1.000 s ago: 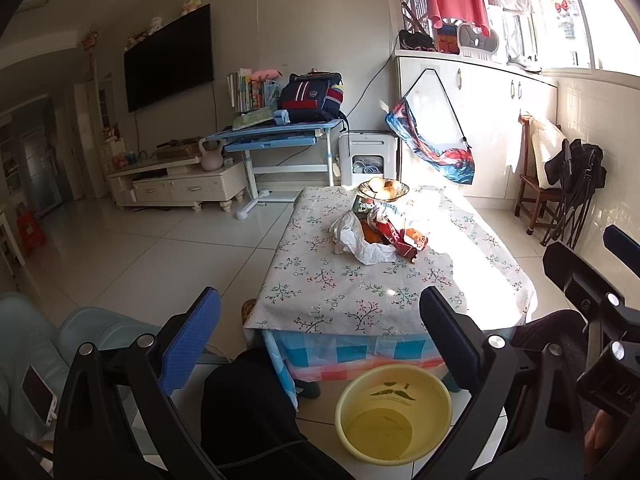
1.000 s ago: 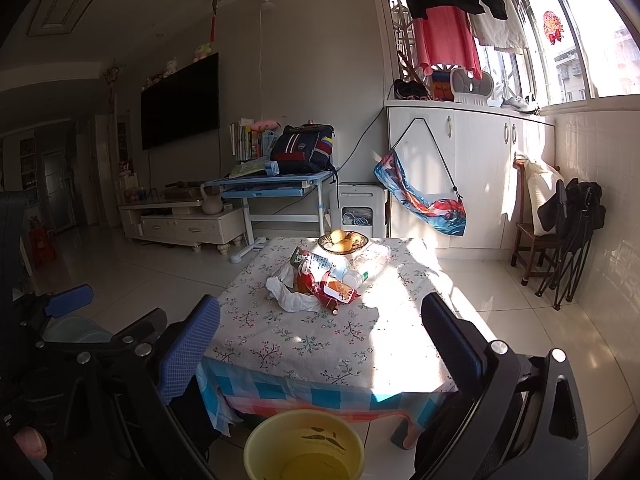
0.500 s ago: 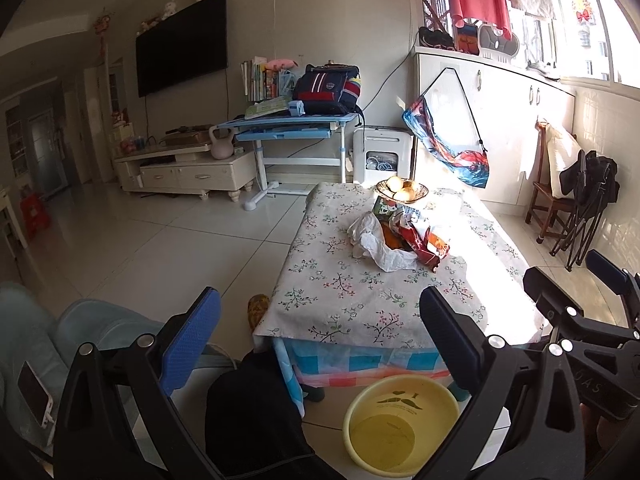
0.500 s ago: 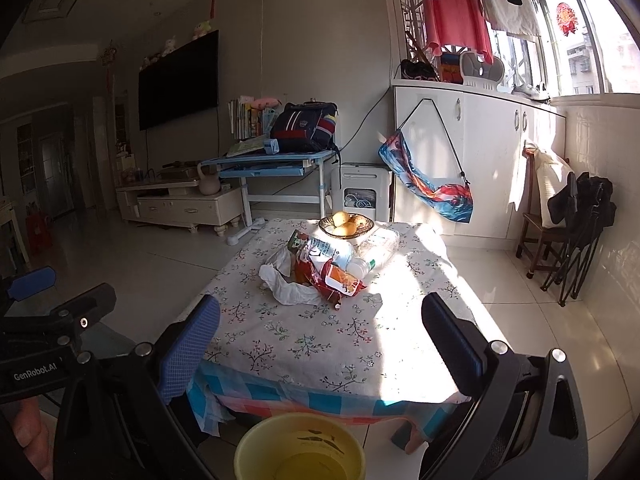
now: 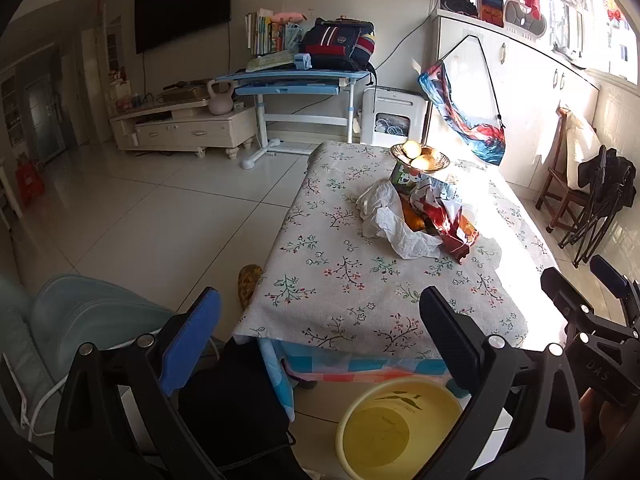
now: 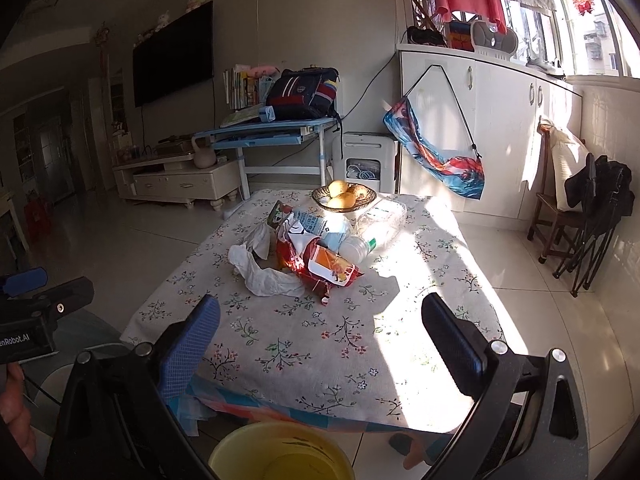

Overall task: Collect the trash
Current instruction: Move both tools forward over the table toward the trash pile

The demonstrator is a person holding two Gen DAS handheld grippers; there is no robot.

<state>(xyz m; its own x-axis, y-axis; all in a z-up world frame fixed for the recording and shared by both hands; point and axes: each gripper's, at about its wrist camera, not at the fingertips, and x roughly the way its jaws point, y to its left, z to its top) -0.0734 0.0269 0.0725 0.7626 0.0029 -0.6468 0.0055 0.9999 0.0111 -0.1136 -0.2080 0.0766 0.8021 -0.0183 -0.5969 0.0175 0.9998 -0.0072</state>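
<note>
Trash [image 6: 304,256] is seen heaped mid-counter [image 6: 344,344], untouched, beside a fruit bowl [image 6: 344,198]. Both the left gripper [image 5: 316,344] and right gripper [image 6: 320,344] are held wide and empty. Nothing has been collected in the yellow basin [image 5: 396,428].

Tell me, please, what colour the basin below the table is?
Yellow basin; the left wrist view shows it best.

Trash pile [image 6: 304,256] — crumpled white tissue, red wrappers, plastic bottle — heaped mid-table beside the fruit bowl.
</note>
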